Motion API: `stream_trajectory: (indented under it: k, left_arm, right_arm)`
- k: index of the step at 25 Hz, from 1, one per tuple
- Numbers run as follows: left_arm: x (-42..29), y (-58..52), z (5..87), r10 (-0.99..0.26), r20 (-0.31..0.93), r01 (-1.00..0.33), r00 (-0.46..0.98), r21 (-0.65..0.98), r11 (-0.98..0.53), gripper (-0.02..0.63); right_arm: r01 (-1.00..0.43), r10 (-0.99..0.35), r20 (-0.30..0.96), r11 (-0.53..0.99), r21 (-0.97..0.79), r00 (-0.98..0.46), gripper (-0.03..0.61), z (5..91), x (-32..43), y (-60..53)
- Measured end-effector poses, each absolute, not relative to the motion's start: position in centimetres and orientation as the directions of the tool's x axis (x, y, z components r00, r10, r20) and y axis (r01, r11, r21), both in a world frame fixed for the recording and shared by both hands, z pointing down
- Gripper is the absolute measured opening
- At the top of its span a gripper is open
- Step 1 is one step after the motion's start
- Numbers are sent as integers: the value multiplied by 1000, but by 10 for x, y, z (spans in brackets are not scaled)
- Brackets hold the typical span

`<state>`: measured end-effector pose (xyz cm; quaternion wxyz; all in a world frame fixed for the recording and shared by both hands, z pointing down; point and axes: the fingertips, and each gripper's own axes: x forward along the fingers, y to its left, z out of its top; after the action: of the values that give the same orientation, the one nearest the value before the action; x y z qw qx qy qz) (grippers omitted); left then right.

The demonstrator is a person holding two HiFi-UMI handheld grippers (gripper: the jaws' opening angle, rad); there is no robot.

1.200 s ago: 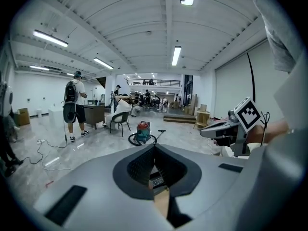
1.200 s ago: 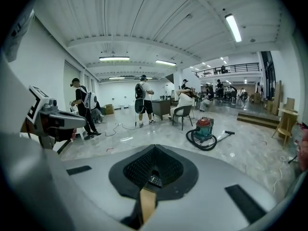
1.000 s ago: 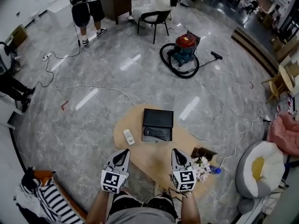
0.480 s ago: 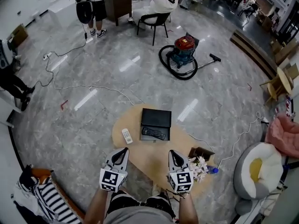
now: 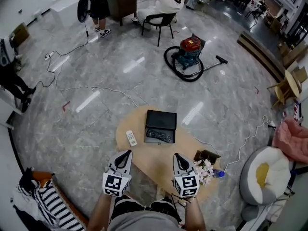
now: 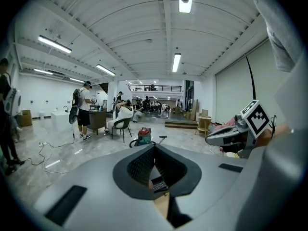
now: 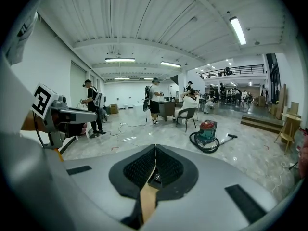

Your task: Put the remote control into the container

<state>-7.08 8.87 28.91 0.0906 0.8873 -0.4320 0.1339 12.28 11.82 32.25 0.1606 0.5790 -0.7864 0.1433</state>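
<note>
A black remote control (image 5: 159, 136) lies inside the open black container (image 5: 161, 120) on the wooden counter (image 5: 153, 166). A white remote (image 5: 131, 138) rests on the counter just beside the container's left side. At the counter's near side, well apart from both, the left gripper (image 5: 126, 154) and right gripper (image 5: 177, 157) hang side by side, each with its fingers pressed together on nothing.

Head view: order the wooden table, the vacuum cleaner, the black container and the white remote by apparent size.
1. wooden table
2. vacuum cleaner, hose included
3. black container; without the hose, these two look about alike
4. white remote
</note>
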Motion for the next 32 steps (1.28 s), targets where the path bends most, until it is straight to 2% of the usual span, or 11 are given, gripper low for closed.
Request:
stream_trajectory:
  k: [8,16,23,32]
  left_arm:
    - [-114,77,290,-791,303,-840,532,71,-538,8]
    - [-204,55,298,-815,318,-869,484,66,-491,8]
    - [-271,42,319,-798,343,-859,495,57,-508,8]
    - [-291,26,390,-757,416,-850,503,82,-520,8]
  right_arm:
    - [-930,-833,433,365,-37,-344,11,313,82,105]
    - [-919,-820,435,392,-49,-373,11,313,-1,74]
    - [-924,-808,475,380,-32,-349,11,349,-64,47]
    - [-908,-752,546,417,-38,-368,12,417,-95,15]
